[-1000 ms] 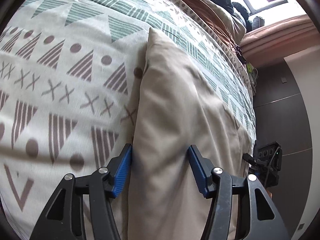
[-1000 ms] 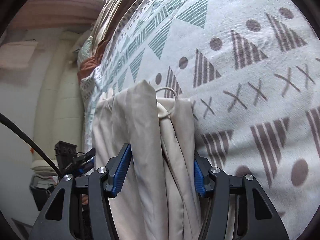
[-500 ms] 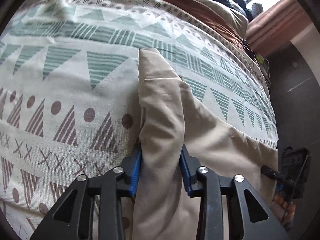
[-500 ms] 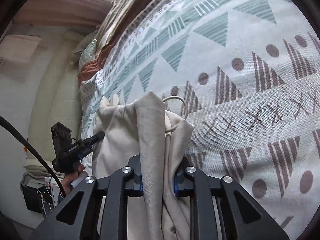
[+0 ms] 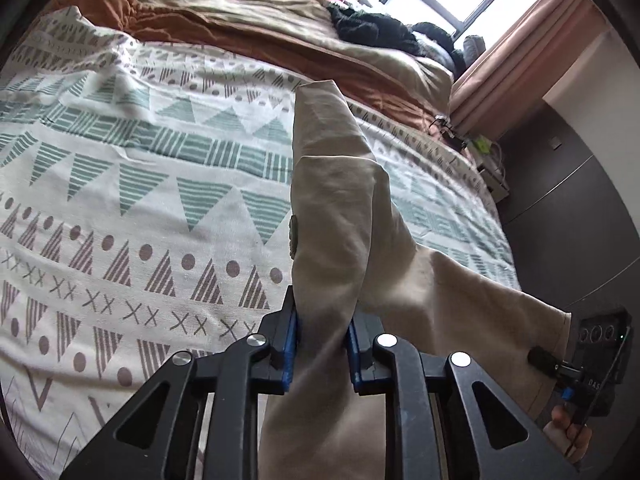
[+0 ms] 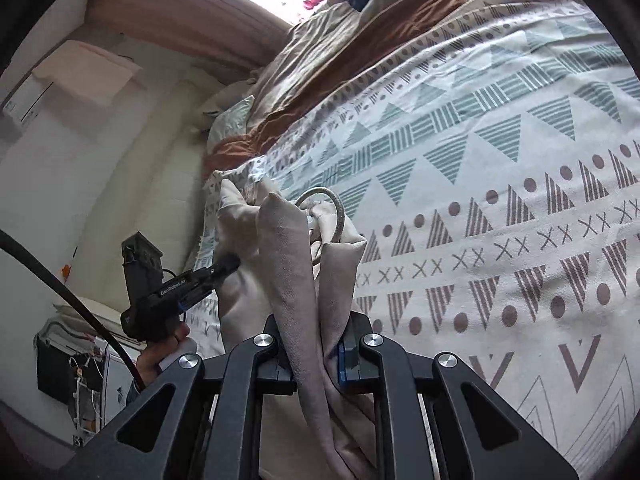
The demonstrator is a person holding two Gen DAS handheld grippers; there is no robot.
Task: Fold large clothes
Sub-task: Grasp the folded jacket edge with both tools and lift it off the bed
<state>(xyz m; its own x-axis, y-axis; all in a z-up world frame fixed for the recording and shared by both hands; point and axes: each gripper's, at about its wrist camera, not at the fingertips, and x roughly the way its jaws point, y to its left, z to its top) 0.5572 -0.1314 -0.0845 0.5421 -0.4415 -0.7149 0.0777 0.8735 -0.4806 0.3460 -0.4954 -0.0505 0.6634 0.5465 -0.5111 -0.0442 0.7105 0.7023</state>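
A beige garment point(image 5: 340, 216) hangs lifted above the patterned bedspread point(image 5: 140, 200). My left gripper point(image 5: 322, 344) is shut on one end of it, the cloth standing up between the blue pads. My right gripper point(image 6: 316, 352) is shut on the other end point(image 6: 296, 264), where a drawstring loop point(image 6: 334, 210) shows. The cloth sags between the two grips. The other gripper shows in the left wrist view point(image 5: 592, 364) and in the right wrist view point(image 6: 160, 284).
The bedspread point(image 6: 500, 200) covers the bed's near half. A brown and beige duvet point(image 5: 280, 28) with dark clothes point(image 5: 372, 28) lies at the far side by the window. Dark cupboards point(image 5: 580, 200) stand right of the bed.
Both grippers closed on the beige garment and lifted its ends off the bedspread. The views now look further across the bed.
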